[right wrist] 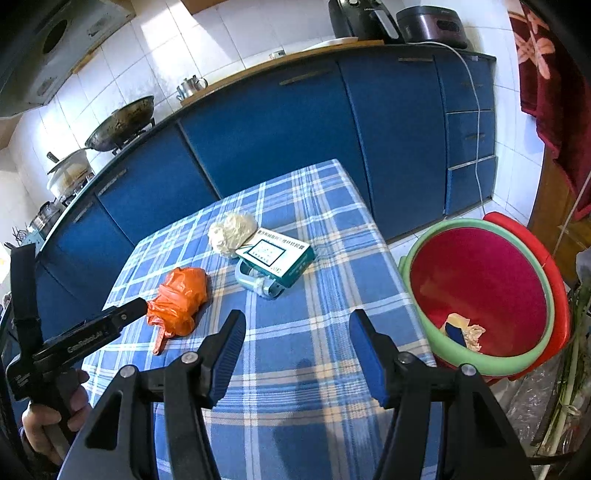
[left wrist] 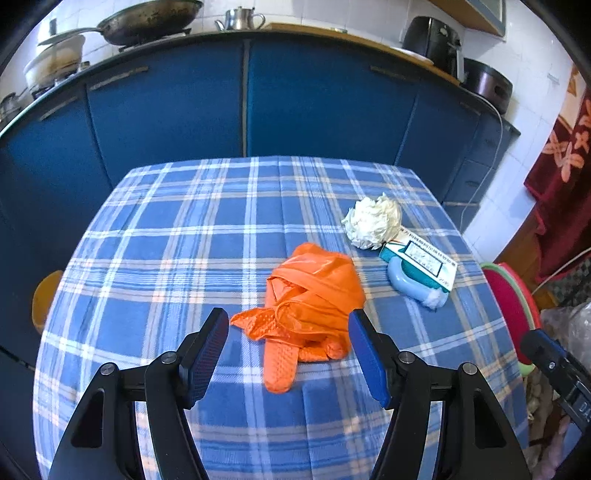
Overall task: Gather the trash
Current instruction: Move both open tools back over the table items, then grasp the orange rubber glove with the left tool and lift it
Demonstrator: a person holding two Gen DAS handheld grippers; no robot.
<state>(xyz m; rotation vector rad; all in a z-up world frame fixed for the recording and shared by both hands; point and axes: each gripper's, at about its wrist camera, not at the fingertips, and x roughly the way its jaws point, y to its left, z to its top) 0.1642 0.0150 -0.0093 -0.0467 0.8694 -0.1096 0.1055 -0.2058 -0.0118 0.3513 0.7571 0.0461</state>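
A crumpled orange plastic bag [left wrist: 314, 295] [right wrist: 181, 299] lies on the blue plaid tablecloth [left wrist: 166, 240]. My left gripper [left wrist: 288, 317] hangs open just over the bag's near end, and its pads do not touch the bag. Further right are a white crumpled paper ball [left wrist: 373, 221] [right wrist: 232, 230] and a teal and white box [left wrist: 421, 264] [right wrist: 277, 258] resting on a light blue object [left wrist: 406, 288]. My right gripper [right wrist: 298, 315] is open and empty over bare cloth. A red basin with a green rim [right wrist: 480, 288] stands beside the table's right edge, with scraps [right wrist: 461, 332] inside.
Blue cabinets [left wrist: 295, 103] run behind the table, with a wok [left wrist: 147, 18], a kettle [left wrist: 240, 18] and cookers on the counter. An orange stool [left wrist: 46, 299] sits left of the table. A red floral cloth [right wrist: 546, 74] hangs at the right. A hand [right wrist: 48, 413] holds the left gripper.
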